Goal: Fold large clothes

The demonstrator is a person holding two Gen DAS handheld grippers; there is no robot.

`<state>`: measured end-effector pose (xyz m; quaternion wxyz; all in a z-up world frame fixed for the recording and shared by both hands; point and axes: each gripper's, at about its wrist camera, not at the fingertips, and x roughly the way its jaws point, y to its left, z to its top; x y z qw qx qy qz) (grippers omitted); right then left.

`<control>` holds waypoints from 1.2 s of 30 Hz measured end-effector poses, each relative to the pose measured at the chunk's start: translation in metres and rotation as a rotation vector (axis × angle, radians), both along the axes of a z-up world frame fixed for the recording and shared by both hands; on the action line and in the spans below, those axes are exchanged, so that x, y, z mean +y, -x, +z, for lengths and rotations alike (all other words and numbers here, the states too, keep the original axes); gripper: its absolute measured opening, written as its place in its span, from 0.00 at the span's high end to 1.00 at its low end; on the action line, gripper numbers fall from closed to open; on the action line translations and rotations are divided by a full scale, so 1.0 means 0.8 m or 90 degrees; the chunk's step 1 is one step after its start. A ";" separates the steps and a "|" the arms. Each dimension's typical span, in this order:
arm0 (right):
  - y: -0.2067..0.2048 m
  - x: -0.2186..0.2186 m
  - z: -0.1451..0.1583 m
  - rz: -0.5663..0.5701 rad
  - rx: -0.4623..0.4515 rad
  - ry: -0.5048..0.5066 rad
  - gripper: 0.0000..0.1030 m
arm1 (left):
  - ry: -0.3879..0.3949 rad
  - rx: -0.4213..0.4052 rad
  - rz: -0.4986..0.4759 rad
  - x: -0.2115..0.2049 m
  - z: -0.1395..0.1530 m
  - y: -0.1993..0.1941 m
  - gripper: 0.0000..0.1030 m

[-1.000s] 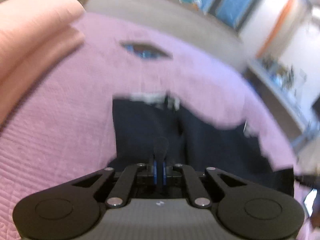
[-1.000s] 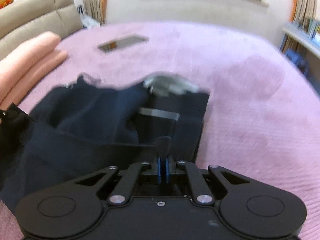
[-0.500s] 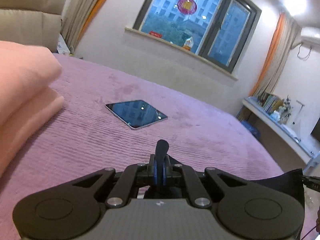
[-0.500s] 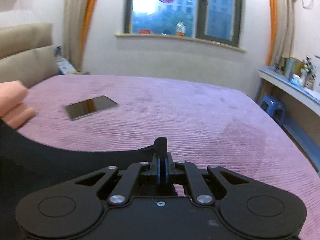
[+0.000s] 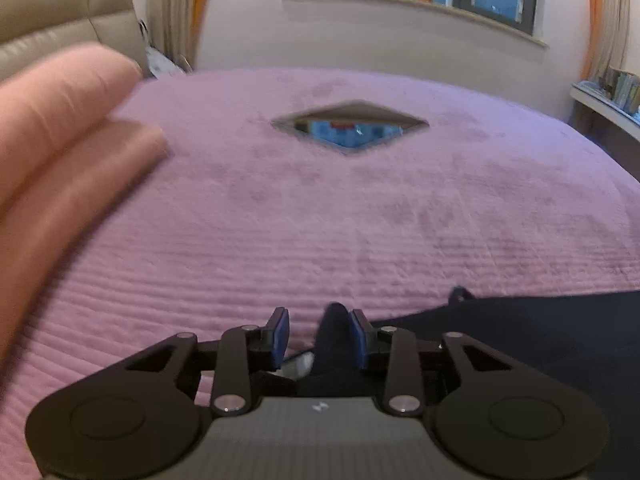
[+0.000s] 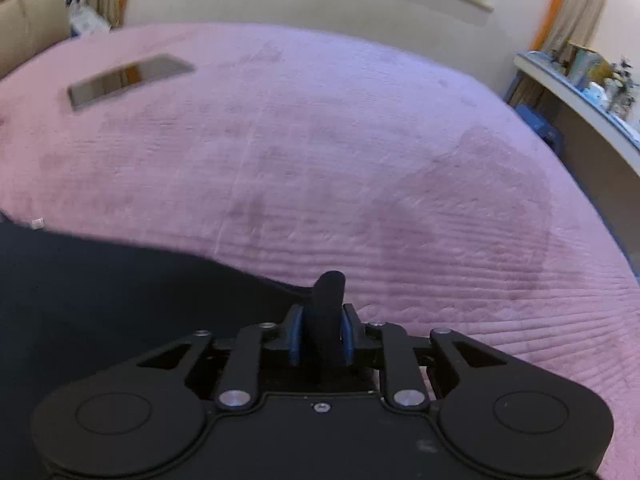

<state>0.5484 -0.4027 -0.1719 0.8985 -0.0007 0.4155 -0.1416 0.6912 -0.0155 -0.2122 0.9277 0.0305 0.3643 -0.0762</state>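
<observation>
A dark navy garment [image 5: 540, 336] lies on the purple bedspread [image 5: 360, 216], stretching right from my left gripper [image 5: 320, 336]. The left jaws stand apart; a fold of the cloth rests against the right pad [image 5: 357, 336], the left pad [image 5: 281, 334] is bare. In the right wrist view the garment [image 6: 120, 300] spreads to the left. My right gripper [image 6: 322, 336] is shut on a bunched edge of it, which sticks up between the blue pads.
A tablet [image 5: 352, 126] lies face up mid-bed; it also shows in the right wrist view [image 6: 128, 80]. Pink folded bedding [image 5: 52, 148] sits at left, a beige headboard [image 5: 60, 20] behind. A shelf [image 6: 580, 96] with clutter and a blue stool [image 6: 536, 124] stand beyond the bed's right edge.
Both grippers have come down from a raised, level view towards the bed, and the garment now lies on it. The left jaws, shut on the cloth before, have opened.
</observation>
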 end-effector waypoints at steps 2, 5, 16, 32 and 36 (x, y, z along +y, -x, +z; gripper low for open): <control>0.027 0.010 0.039 0.009 -0.036 0.006 0.68 | -0.018 -0.041 0.009 0.003 0.031 0.023 0.69; 0.064 0.043 0.080 0.050 -0.050 -0.038 0.68 | 0.016 -0.063 -0.016 -0.003 0.070 0.060 0.69; 0.122 0.123 -0.017 0.097 0.050 -0.093 1.00 | 0.039 0.003 -0.079 -0.038 -0.001 0.137 0.82; 0.236 0.136 -0.026 0.032 0.148 0.025 1.00 | 0.089 0.134 0.027 0.064 -0.007 0.284 0.74; 0.236 0.145 -0.004 0.013 0.166 0.020 1.00 | 0.122 0.149 0.059 0.090 0.005 0.298 0.78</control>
